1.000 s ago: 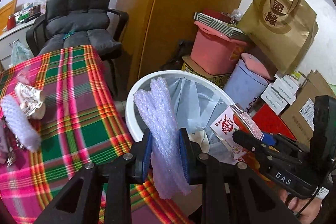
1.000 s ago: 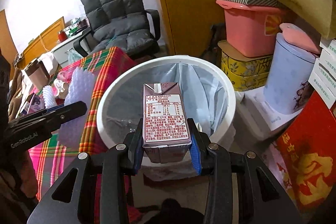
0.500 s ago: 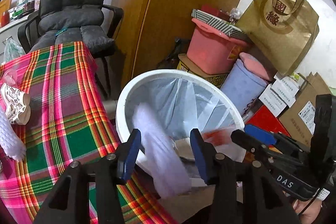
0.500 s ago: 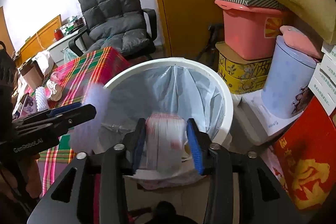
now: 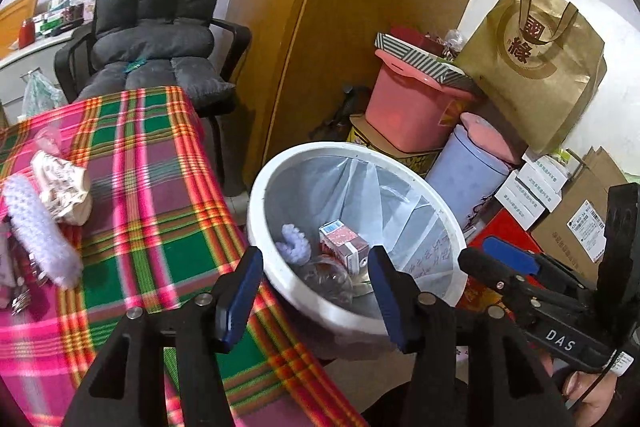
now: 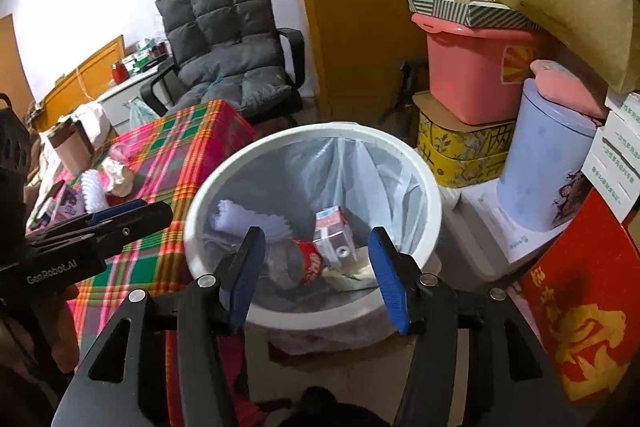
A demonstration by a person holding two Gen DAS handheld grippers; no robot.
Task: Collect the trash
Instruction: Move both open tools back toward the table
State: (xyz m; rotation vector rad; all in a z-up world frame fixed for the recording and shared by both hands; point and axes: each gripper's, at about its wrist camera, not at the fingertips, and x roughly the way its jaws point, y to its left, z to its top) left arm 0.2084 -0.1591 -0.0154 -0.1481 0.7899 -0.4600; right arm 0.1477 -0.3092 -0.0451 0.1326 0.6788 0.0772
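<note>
Two pieces binned, more left on the surface.
My left fingers and right fingers have just opened, empty; foam and carton lie in the bin. Foam roll and wrapper still wait on the surface.

L gripper hangs over near rim of white trash bin, jaws just been opening, nothing btwn them. In the bin, w/ clear liner: white foam net sleeve, red/white drink carton, clear plastic bit. Bin sits just beside table w/ plaid cloth; on cloth: another foam net, crumpled wrapper. R gripper pokes in from right edge, jaws apart, empty. Grey padded chair behind table.
</note>
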